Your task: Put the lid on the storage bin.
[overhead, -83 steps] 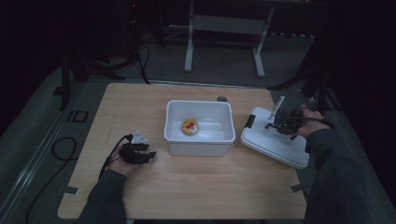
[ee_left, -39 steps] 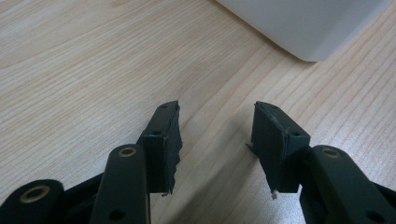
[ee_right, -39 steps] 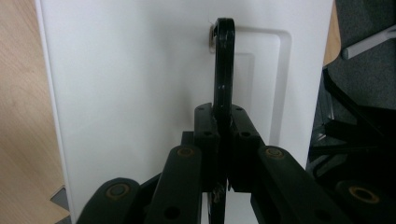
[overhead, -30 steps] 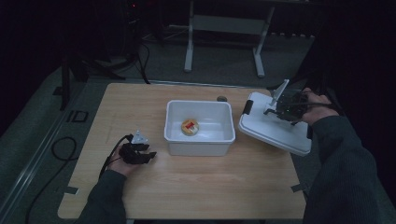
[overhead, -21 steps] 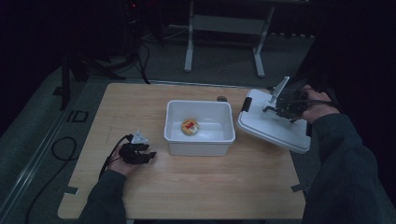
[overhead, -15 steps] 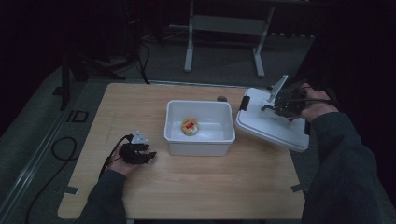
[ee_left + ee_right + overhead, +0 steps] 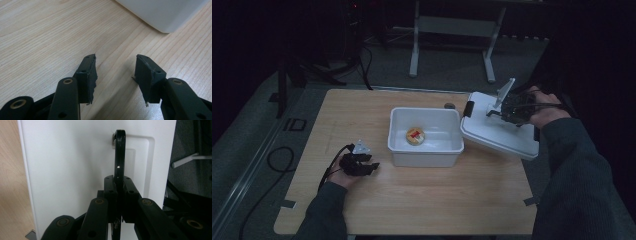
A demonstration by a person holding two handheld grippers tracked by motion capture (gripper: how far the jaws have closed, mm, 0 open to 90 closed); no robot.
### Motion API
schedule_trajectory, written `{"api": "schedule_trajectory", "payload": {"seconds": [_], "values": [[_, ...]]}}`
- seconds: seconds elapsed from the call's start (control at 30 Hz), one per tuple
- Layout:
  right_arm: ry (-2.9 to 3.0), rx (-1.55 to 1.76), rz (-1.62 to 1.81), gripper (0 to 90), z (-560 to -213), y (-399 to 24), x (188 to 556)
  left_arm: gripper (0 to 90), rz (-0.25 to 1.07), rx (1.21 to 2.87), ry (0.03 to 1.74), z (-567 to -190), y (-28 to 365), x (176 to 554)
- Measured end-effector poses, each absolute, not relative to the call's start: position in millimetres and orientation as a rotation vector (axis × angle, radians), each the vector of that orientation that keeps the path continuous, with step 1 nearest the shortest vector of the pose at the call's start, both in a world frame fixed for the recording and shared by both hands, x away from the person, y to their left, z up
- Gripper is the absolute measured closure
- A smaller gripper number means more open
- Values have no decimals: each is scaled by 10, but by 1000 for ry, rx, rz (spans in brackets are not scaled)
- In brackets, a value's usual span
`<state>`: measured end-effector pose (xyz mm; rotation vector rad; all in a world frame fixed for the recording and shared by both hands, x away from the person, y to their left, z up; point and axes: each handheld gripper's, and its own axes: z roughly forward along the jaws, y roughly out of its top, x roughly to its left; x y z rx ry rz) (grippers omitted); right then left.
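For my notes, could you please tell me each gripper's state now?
Left gripper: open, empty, over the table.
Right gripper: closed on the lid's black handle.

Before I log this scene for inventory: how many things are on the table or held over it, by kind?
Bins: 1, the white bin.
Lids: 1, the white lid, held by its black handle in the right gripper.
Round items in the bin: 1, the yellow and red item.
Small dark objects behind the bin: 1.
Total: 4.

Bin's small food item (image 7: pixel 415 135) indistinct
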<state>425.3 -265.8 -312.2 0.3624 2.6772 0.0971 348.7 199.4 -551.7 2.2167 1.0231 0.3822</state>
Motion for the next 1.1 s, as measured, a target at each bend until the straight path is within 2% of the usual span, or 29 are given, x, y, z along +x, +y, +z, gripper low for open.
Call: {"api": "schedule_trajectory", "payload": {"seconds": [1.1], "values": [[2694,207,138,843,-3126,-2215,4202,515,382,2221,1020,-5516,1995,3487]]}}
